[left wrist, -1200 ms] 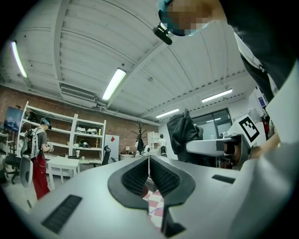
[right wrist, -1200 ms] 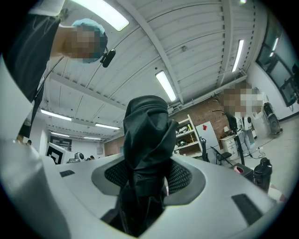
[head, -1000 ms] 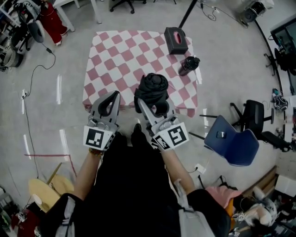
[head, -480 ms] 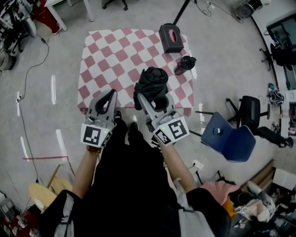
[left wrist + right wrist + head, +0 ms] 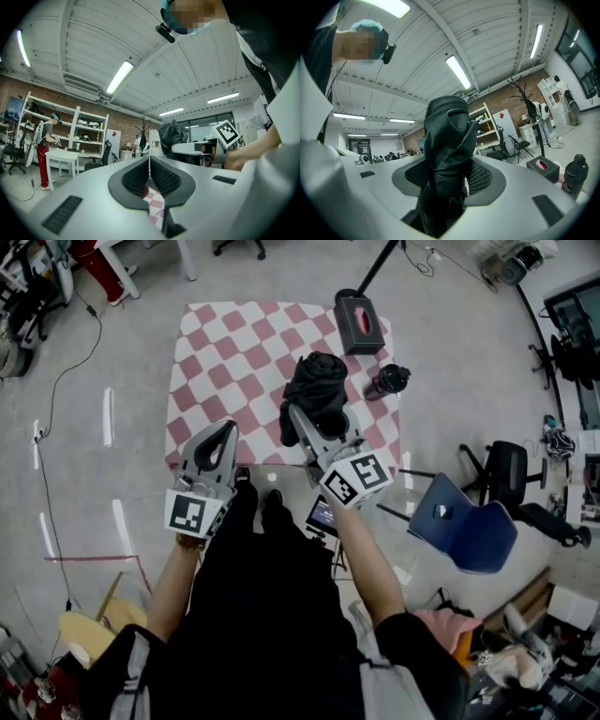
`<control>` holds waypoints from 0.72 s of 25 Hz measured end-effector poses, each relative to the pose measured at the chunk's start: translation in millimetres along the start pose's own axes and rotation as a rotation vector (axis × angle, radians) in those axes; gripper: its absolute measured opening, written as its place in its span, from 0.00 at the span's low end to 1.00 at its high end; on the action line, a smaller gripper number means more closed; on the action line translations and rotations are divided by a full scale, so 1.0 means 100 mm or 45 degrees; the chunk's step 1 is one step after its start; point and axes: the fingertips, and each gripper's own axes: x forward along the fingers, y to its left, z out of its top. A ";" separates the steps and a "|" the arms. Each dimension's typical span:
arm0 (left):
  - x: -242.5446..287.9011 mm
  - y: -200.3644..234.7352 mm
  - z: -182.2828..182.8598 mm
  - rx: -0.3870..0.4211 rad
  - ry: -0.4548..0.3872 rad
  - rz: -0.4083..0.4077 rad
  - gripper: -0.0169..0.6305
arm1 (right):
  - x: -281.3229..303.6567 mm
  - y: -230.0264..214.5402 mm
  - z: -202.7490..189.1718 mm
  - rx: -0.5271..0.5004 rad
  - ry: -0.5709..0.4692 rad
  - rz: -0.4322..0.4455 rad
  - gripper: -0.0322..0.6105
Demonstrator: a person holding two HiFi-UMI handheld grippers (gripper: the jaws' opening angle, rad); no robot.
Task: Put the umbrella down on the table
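Holding folded black umbrella upright between right gripper jaws, squeezed tight so it can't slip. Table lies below jaws. Left gripper jaws pressed together, nothing between. Umbrella not yet down.

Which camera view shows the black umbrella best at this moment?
The right gripper view: the folded umbrella fills its middle, upright, clamped between the pads of the right gripper. The head view shows it from above, seen against the checkered table. The left gripper view shows only its dark top, small, right of centre.
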 end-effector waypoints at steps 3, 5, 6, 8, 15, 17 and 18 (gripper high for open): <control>0.00 0.10 0.00 -0.034 -0.032 0.007 0.05 | 0.20 -0.09 -0.07 0.037 0.035 0.010 0.38; -0.01 0.17 -0.03 -0.036 -0.028 0.011 0.05 | 0.32 -0.15 -0.14 0.082 0.058 0.016 0.38; -0.01 0.20 -0.07 -0.043 -0.015 0.013 0.05 | 0.39 -0.19 -0.18 0.105 0.071 0.017 0.38; -0.01 0.25 -0.16 -0.063 0.013 0.019 0.05 | 0.51 -0.27 -0.28 0.145 0.109 0.013 0.38; 0.02 0.40 -0.32 -0.108 0.016 0.016 0.05 | 0.86 -0.65 -0.67 0.258 0.267 -0.029 0.38; 0.02 0.44 -0.36 -0.123 0.017 0.018 0.05 | 0.95 -0.74 -0.80 0.294 0.305 -0.033 0.38; 0.01 0.46 -0.37 -0.131 0.020 0.020 0.05 | 1.00 -0.77 -0.87 0.316 0.321 -0.036 0.38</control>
